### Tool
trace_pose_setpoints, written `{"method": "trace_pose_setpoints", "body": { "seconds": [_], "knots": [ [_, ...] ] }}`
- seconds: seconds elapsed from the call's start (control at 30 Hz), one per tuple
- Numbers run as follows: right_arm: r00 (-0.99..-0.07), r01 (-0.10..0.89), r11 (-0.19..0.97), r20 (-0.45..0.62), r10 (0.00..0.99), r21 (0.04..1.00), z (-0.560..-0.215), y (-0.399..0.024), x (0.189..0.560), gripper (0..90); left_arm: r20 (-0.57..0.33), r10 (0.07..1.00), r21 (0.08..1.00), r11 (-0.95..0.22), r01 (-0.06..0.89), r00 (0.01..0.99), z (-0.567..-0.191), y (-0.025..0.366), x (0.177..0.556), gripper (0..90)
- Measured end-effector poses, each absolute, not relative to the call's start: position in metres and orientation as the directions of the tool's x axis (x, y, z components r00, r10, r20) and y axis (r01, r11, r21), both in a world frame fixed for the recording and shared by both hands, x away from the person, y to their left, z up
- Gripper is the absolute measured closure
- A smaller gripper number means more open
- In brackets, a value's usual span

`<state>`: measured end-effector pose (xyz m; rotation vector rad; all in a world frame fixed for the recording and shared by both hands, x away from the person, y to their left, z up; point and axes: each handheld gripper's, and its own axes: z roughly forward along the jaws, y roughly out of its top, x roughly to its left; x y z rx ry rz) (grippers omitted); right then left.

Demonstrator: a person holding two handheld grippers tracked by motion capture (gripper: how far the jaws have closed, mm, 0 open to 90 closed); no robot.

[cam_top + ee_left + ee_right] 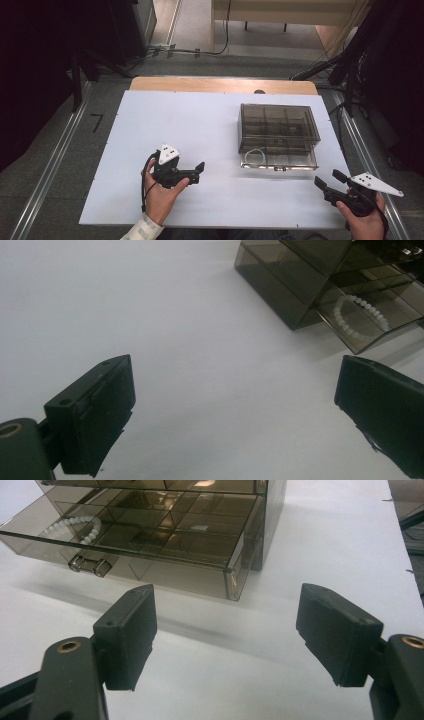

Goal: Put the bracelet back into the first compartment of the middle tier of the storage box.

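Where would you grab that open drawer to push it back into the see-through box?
Probably by the small clear handle at the middle of the drawer front. It sticks out toward the person's edge of the table, so a hand-held gripper would best come from that side, jaws either side of the handle. The drawer's walls look thin and smooth, and it holds a white bead bracelet.

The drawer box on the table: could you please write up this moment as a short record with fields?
Box: smoky see-through drawer box, on the right half of the white table
Drawer: bottom drawer pulled partly out, split into compartments
Contents: white bead bracelet in a front corner compartment
Handle: clear handle on the drawer front
Left gripper: open, nothing between its jaws, apart from the box
Right gripper: open, empty, short of the drawer
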<state>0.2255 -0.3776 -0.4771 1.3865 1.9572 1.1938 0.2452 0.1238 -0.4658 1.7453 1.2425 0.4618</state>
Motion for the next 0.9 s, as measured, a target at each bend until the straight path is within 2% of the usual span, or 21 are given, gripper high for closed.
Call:
{"method": "trace_pose_setpoints", "body": {
  "seconds": [0.9],
  "knots": [
    [-0.383, 0.52, 0.112, 0.114, 0.917, 0.847, -0.477, -0.379, 0.225, 22.7, -0.196, 0.931, 0.831, -0.009, 0.556, 0.309, -0.476, 0.181, 0.222, 2.1]
  ]
}}
